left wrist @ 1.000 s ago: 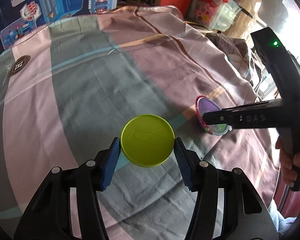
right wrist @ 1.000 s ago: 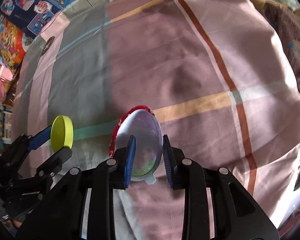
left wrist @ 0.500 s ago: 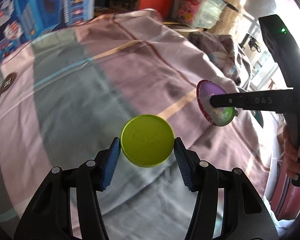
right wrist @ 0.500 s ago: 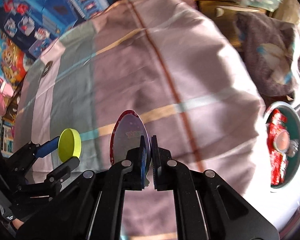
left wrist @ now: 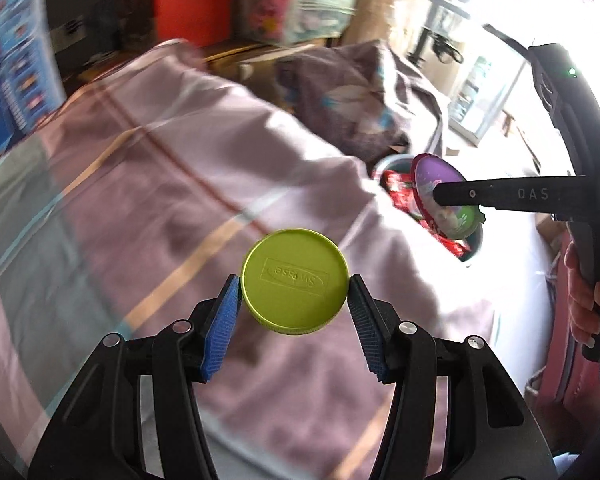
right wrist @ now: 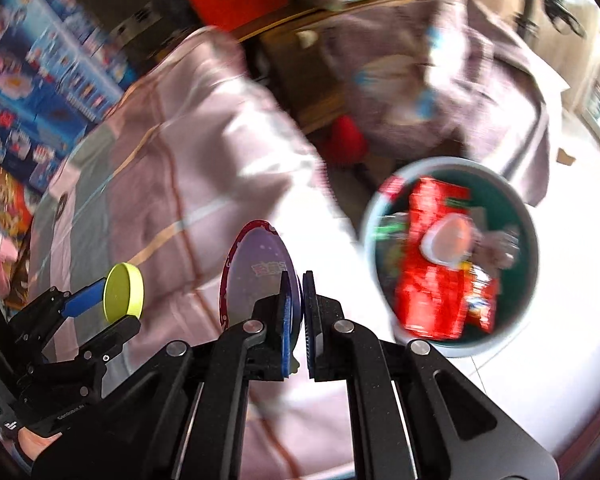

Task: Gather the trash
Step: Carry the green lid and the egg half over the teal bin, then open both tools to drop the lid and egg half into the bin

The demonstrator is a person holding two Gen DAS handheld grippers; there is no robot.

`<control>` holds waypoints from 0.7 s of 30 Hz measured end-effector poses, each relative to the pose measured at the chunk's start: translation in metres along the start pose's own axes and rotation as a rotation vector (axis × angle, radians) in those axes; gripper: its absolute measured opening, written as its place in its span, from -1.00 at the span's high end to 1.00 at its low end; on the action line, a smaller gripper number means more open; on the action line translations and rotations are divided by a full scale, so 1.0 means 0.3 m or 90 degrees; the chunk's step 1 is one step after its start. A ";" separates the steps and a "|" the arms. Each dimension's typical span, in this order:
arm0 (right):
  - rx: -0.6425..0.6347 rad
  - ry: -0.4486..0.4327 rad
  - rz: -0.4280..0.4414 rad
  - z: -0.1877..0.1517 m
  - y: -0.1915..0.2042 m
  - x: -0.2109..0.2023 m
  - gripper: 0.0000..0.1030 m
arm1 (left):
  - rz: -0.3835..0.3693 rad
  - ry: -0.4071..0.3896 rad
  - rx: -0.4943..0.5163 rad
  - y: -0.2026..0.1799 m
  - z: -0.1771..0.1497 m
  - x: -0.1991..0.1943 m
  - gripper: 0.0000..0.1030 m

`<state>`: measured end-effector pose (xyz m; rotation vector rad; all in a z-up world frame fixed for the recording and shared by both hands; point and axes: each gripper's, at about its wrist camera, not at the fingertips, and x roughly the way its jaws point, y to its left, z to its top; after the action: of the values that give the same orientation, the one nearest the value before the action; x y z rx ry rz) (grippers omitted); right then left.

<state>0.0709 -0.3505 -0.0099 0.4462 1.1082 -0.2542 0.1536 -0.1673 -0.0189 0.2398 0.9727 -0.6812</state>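
My left gripper (left wrist: 295,284) is shut on a lime-green round lid (left wrist: 295,280), pinched edge to edge between the blue pads above the striped bedspread (left wrist: 172,208). The same lid (right wrist: 123,297) shows at the left of the right wrist view. My right gripper (right wrist: 297,280) is shut on a purple foil lid with a red rim (right wrist: 256,276), held on edge. From the left wrist view that foil lid (left wrist: 440,192) hangs over a round bin (right wrist: 384,220) with a teal inside. The bin holds red wrappers (right wrist: 432,264) and other trash and sits on the pale floor beside the bed.
A person's hand (left wrist: 584,300) grips the right gripper's handle. A crumpled grey-purple blanket (left wrist: 360,96) lies beyond the bed. Blue toy boxes (right wrist: 40,92) stand at the left, an orange-red panel (left wrist: 192,0) and a cluttered clear box (left wrist: 300,4) at the back.
The right gripper closed on the foil lid and lifted it off the bedspread. Both grippers swung right with their lids, bringing the bed's edge and the bin into view.
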 end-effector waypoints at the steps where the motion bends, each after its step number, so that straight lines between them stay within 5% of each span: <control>1: 0.010 -0.004 0.000 -0.002 -0.033 -0.012 0.89 | -0.004 0.003 0.012 -0.038 0.015 0.012 -0.08; 9: 0.100 -0.033 -0.020 -0.021 -0.362 -0.096 0.89 | -0.045 0.028 0.086 -0.304 0.127 0.129 -0.08; 16: 0.161 -0.004 -0.032 -0.019 -0.573 -0.048 0.88 | -0.085 0.077 0.150 -0.545 0.209 0.329 -0.08; 19: 0.171 0.007 -0.023 0.000 -0.605 -0.015 0.78 | -0.094 0.099 0.163 -0.604 0.233 0.413 -0.09; 21: 0.177 0.014 -0.017 0.018 -0.618 0.008 0.49 | -0.097 0.115 0.164 -0.626 0.251 0.464 -0.14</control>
<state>-0.0005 -0.5167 -0.0507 0.6821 1.1049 -0.4304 0.1389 -0.4067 -0.0715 0.4631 1.0829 -0.9379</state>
